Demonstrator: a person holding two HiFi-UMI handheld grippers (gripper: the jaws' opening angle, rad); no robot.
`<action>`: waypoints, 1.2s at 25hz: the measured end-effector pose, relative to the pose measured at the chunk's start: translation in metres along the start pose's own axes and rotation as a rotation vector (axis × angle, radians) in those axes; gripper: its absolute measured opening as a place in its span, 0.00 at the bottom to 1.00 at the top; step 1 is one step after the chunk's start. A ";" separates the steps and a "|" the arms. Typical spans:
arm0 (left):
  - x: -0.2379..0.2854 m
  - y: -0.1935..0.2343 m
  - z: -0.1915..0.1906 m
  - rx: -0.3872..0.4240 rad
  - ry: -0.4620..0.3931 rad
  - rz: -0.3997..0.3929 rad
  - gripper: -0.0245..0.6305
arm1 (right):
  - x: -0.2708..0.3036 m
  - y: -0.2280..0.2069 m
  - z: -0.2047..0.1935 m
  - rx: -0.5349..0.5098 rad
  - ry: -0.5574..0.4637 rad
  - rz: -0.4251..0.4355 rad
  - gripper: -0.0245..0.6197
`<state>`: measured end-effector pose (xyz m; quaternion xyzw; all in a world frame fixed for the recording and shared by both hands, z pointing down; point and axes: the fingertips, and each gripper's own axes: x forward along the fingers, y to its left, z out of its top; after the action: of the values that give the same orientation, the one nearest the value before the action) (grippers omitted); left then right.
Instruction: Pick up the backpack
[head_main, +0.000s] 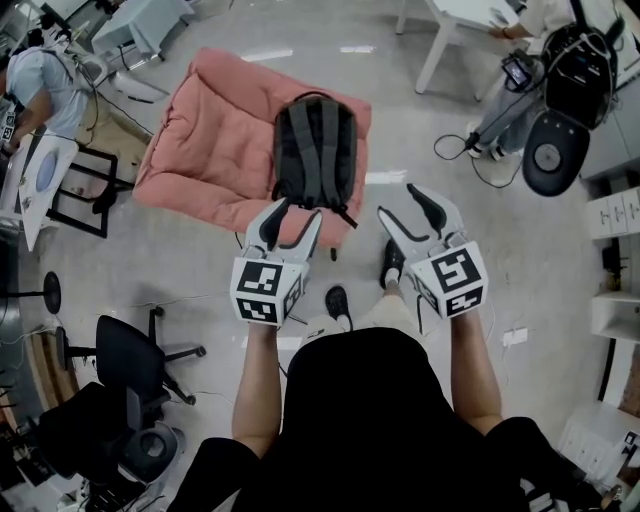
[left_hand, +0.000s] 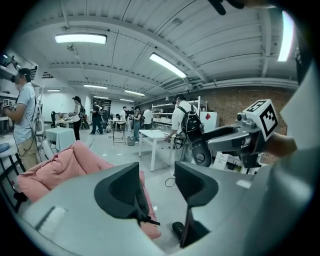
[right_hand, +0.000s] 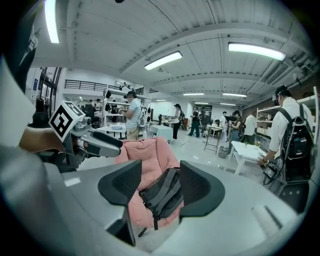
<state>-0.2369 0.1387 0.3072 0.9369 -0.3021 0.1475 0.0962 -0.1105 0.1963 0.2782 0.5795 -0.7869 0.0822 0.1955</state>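
Note:
A dark grey backpack (head_main: 315, 150) lies straps-up on a pink padded chair (head_main: 210, 140), top end toward the far side. My left gripper (head_main: 298, 212) hovers open over the chair's near edge, just short of the backpack's bottom, nothing between its fingers. My right gripper (head_main: 398, 200) is open too, over the floor just right of the chair. In the right gripper view the backpack (right_hand: 162, 195) shows between and beyond the open jaws (right_hand: 161, 170). In the left gripper view only a dark strap of the backpack (left_hand: 144, 207) and the pink chair (left_hand: 60, 167) show past the open jaws (left_hand: 156, 172).
A black office chair (head_main: 130, 360) stands at the lower left. A white table (head_main: 450, 20) and a person with a dark pack (head_main: 570, 60) are at the upper right, another person (head_main: 40, 85) at the upper left. My shoes (head_main: 338, 300) are near the chair.

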 end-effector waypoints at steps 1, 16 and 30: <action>0.005 0.002 0.001 -0.005 0.003 0.004 0.37 | 0.004 -0.005 0.001 0.000 0.001 0.004 0.38; 0.102 0.026 0.039 -0.034 0.010 0.127 0.37 | 0.082 -0.102 0.018 -0.011 -0.011 0.165 0.38; 0.198 0.035 0.064 -0.088 0.056 0.321 0.37 | 0.155 -0.210 0.009 -0.052 0.024 0.357 0.38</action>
<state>-0.0906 -0.0126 0.3164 0.8671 -0.4511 0.1736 0.1208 0.0468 -0.0094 0.3119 0.4242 -0.8768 0.1020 0.2022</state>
